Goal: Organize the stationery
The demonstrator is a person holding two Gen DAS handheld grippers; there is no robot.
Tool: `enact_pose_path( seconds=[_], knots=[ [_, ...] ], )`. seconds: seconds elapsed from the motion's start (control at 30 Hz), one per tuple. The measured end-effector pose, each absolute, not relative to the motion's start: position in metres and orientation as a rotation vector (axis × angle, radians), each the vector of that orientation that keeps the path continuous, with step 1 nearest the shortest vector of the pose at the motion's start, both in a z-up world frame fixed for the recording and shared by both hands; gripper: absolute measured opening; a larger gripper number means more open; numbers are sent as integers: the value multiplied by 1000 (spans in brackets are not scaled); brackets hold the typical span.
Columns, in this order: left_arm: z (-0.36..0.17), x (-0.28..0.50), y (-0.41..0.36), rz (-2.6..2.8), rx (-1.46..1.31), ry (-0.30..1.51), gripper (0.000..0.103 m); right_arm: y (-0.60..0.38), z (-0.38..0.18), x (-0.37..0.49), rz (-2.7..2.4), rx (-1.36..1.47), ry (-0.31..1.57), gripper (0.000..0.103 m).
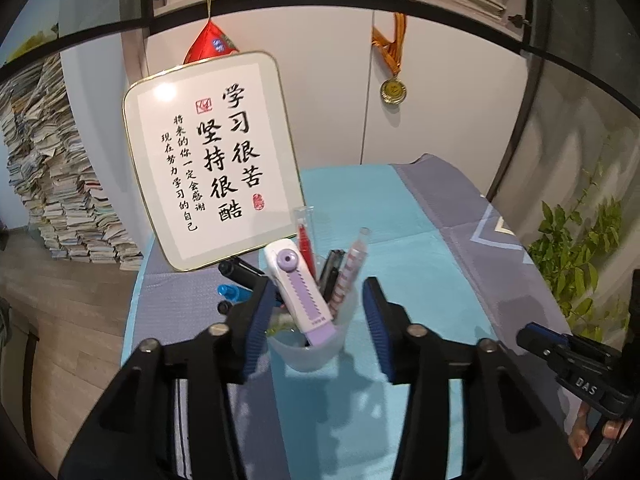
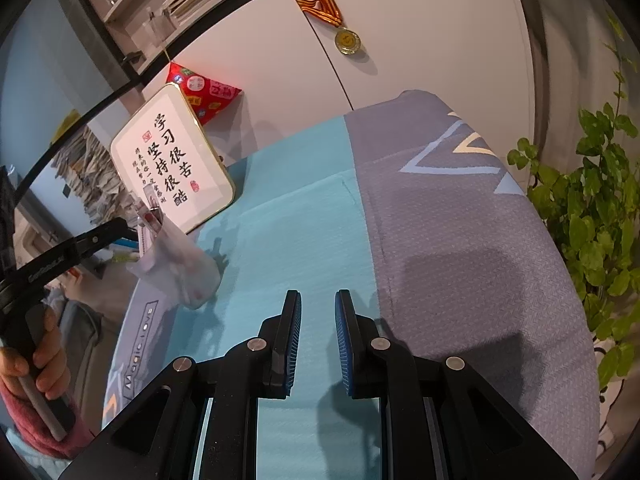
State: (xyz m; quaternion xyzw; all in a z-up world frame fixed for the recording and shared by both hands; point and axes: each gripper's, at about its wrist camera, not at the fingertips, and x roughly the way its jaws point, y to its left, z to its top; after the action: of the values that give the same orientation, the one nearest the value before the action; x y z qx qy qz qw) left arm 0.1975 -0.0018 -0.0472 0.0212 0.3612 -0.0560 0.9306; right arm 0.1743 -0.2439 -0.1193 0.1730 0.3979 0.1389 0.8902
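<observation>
The left gripper (image 1: 318,312) stood spread, pads clear of the purple-and-white correction tape (image 1: 298,292) leaning in the translucent cup (image 1: 308,346) between its jaws.

Cup (image 1: 316,350) base hidden; blue pen (image 1: 230,292) partly behind finger, perhaps capped.

On the desk (image 1: 420,216) before me stands the cup (image 1: 316,348), with the correction tape (image 1: 298,292) and pens (image 1: 348,276) in it. Behind it leans the framed sign (image 1: 208,160); more pens (image 1: 236,280) lie left of the cup. A plant (image 2: 592,216) stands right of the desk.
</observation>
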Motion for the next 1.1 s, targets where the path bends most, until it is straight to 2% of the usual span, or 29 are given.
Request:
enact_pose_path(
  seconds=[0.4,0.8,0.83,0.97,1.1],
  knots=[
    [-28,142,-14,-152,100,606,66,-219,-93,153,294,265,782,18],
    [-13,80,-6,-162,70,495,78,-189,-35,92,230,95,602,19],
    [-12,75,-5,-160,68,484,78,-186,-28,85,220,83,576,21],
    [-5,52,-3,-149,57,440,84,-182,-4,54,182,67,474,49],
    [0,33,3,-147,28,422,90,-180,11,29,161,59,420,56]
  ],
)
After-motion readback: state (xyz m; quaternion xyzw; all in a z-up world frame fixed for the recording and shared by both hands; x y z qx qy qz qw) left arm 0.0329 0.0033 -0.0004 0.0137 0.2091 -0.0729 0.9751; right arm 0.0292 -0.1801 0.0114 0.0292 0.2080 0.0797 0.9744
